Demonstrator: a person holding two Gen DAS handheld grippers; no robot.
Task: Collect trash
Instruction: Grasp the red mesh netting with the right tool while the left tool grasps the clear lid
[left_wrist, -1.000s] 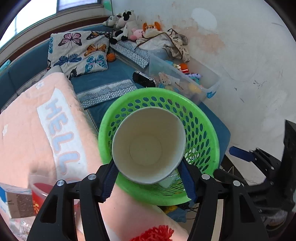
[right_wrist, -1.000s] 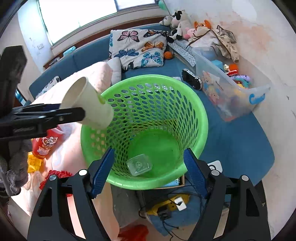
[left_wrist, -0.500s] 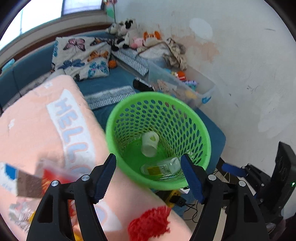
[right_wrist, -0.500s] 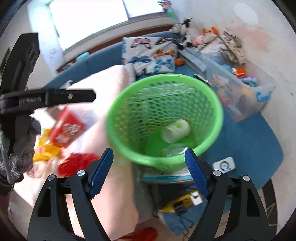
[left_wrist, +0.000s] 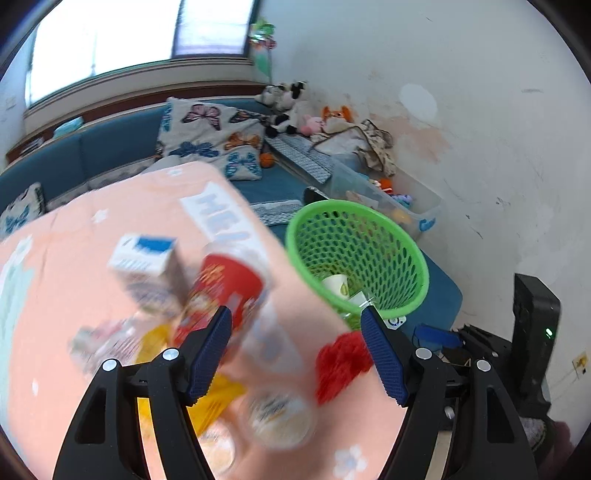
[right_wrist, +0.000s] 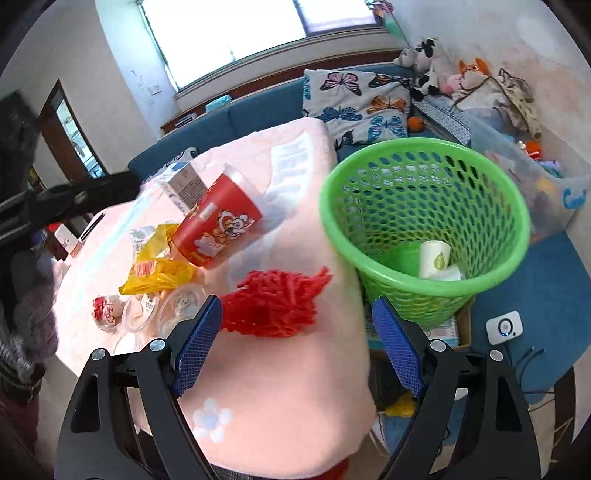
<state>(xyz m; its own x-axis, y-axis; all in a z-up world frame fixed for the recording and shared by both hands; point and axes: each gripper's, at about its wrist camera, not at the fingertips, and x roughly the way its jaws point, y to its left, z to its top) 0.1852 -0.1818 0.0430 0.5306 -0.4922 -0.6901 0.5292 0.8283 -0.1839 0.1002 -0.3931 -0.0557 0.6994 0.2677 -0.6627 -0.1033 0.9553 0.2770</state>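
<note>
A green mesh basket (right_wrist: 480, 173) stands right of the pink-covered table (right_wrist: 280, 398); it also shows in the left wrist view (left_wrist: 413, 258). A white paper cup (right_wrist: 435, 257) lies inside it, also in the left wrist view (left_wrist: 335, 286). On the table lie a red printed cup (right_wrist: 216, 229), a yellow wrapper (right_wrist: 157, 267), a small carton (right_wrist: 183, 184), clear lidded tubs (right_wrist: 181, 301) and a red net bundle (right_wrist: 275, 301). My left gripper (left_wrist: 295, 350) is open and empty over the blurred red cup (left_wrist: 225, 291). My right gripper (right_wrist: 295, 349) is open and empty by the red bundle.
A blue sofa (right_wrist: 251, 107) with a butterfly cushion (right_wrist: 354, 96) runs behind the table. A clear toy bin (right_wrist: 535, 173) and plush toys (right_wrist: 436, 70) sit along the stained wall. A white device (right_wrist: 504, 326) and cables lie on the blue floor mat.
The left gripper let the paper cup go into the basket, then swung left over the table trash. The right gripper pulled back and left from the basket.
</note>
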